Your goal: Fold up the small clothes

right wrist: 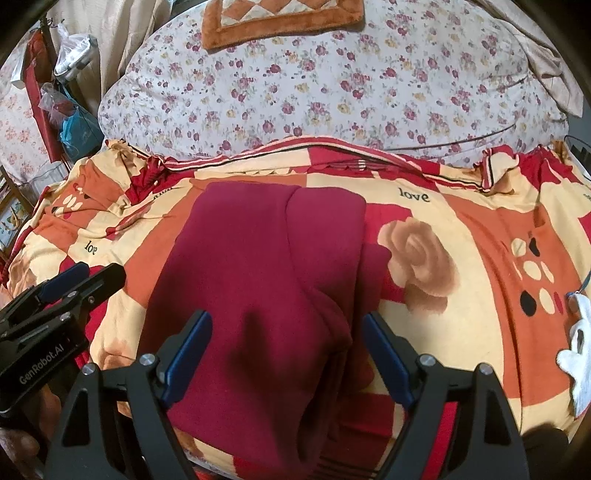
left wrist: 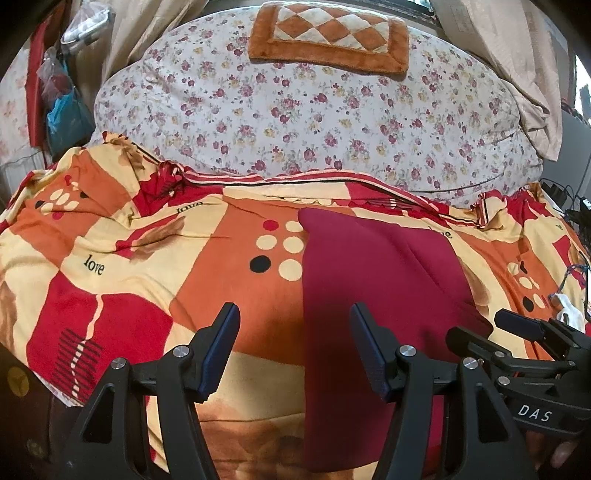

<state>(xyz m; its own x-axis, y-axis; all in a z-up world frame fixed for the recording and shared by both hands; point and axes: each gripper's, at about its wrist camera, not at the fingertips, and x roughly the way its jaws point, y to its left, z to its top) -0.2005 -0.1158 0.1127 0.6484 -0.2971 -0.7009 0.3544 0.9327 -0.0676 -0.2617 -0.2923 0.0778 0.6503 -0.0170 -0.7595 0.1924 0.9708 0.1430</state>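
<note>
A dark red garment [right wrist: 255, 280] lies folded in layers on the patterned bedspread [right wrist: 461, 236]; it also shows in the left wrist view [left wrist: 376, 273]. My right gripper [right wrist: 286, 328] is open, its jaws spread over the garment's near part, holding nothing. My left gripper [left wrist: 293, 321] is open and empty, over the garment's left edge and the bedspread [left wrist: 129, 258]. The right gripper also shows at the right of the left wrist view [left wrist: 517, 332], and the left gripper at the left of the right wrist view [right wrist: 74, 284].
A floral quilt [left wrist: 314, 110] is bunched behind the bedspread, with an orange checked mat [left wrist: 328, 33] on it. A white cloth item [right wrist: 580, 354] lies at the bed's right edge. Bags [left wrist: 62, 107] hang at the far left. Cables [left wrist: 569, 206] lie at the right.
</note>
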